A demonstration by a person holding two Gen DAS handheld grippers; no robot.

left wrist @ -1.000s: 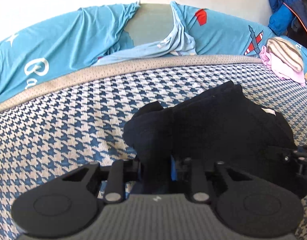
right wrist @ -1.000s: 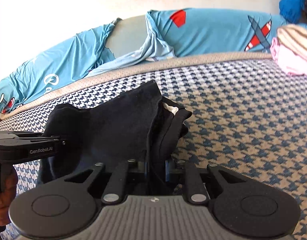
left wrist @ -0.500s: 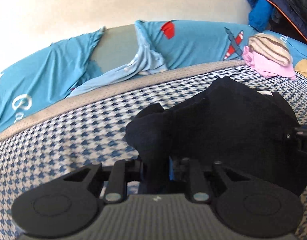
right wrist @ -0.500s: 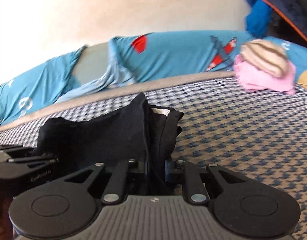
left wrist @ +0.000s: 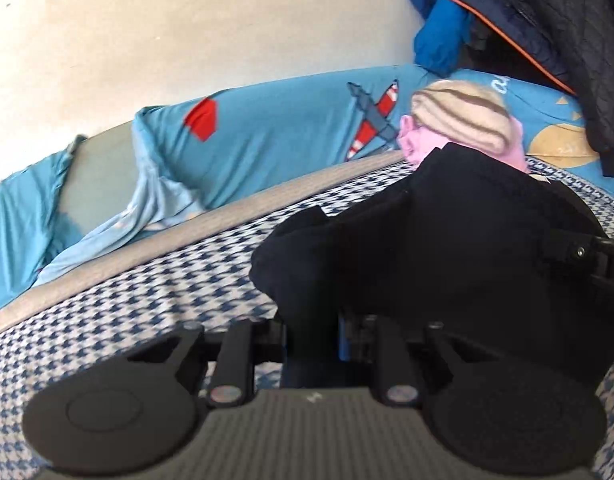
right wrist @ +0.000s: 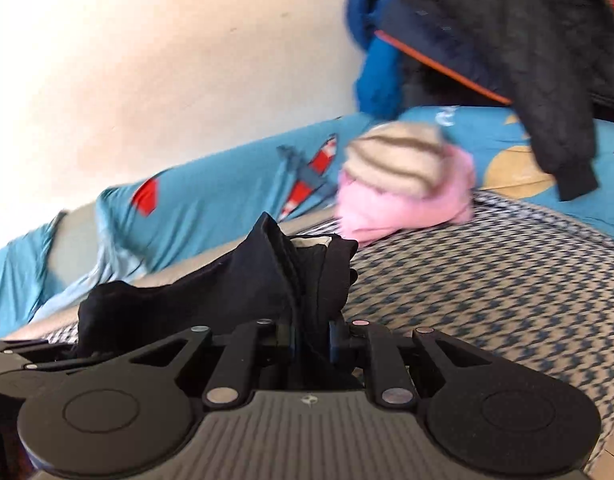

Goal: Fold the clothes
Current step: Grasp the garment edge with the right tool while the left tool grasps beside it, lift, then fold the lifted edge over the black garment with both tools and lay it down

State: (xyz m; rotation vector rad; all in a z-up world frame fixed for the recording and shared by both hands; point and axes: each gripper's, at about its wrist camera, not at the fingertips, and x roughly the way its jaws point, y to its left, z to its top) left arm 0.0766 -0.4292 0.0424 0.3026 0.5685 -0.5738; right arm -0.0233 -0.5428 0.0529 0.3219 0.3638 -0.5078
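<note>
A folded black garment [left wrist: 447, 256] hangs between both grippers above the houndstooth bed cover [left wrist: 139, 304]. My left gripper [left wrist: 313, 340] is shut on its left end, the cloth bunched between the fingers. In the right wrist view the black garment [right wrist: 227, 292] shows a pale inner label at its top, and my right gripper [right wrist: 313, 340] is shut on its right end. The other gripper's black body shows at the right edge of the left wrist view [left wrist: 587, 256] and at the lower left of the right wrist view [right wrist: 23, 356].
A pink garment with a beige striped one on top [right wrist: 403, 184] lies folded at the bed's far edge. Behind runs a blue sheet with aeroplane prints [left wrist: 291, 136]. Dark and blue jackets [right wrist: 507, 40] hang at the upper right against a pale wall.
Both grippers have swung to the right with the black garment held between them, lifting it. The pink and striped pile and the hanging jackets have come much closer in view.
</note>
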